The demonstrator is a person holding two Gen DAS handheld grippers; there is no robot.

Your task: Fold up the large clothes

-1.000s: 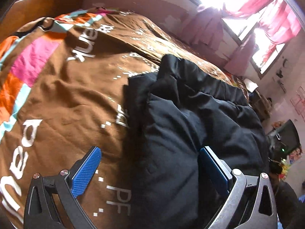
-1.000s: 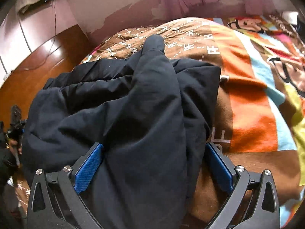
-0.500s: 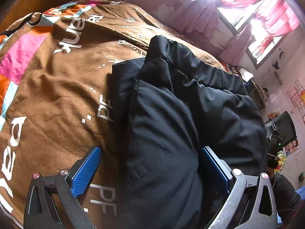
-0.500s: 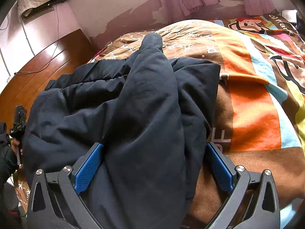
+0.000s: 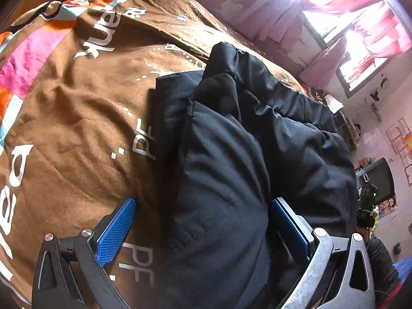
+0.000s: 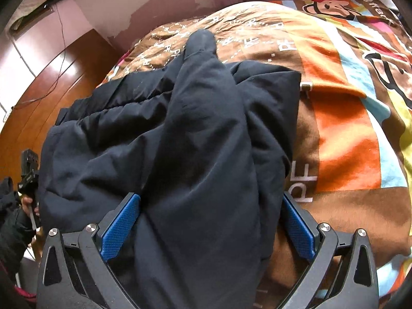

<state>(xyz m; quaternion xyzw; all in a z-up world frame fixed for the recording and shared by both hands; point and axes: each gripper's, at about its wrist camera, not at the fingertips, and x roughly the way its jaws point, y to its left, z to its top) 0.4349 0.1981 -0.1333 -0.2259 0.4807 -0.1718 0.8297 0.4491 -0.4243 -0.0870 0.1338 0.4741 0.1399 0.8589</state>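
Left gripper [image 5: 203, 229] and right gripper [image 6: 211, 221]: jaws wide apart, straddling the dark padded coat [image 6: 180, 134], unclamped. Over the last second both pulled back slightly. Coat lay bunched on the bedspread [image 5: 77, 118], sleeve toward twelve o'clock; fold unfinished.

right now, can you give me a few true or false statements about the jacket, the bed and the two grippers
1. The black padded jacket lies on a brown printed blanket. True.
2. The left gripper is shut on the blanket. False: its jaws are spread wide, with jacket fabric between them.
3. The right gripper has jacket fabric between its open fingers. True.
4. The curtains are green. False: they are pink.
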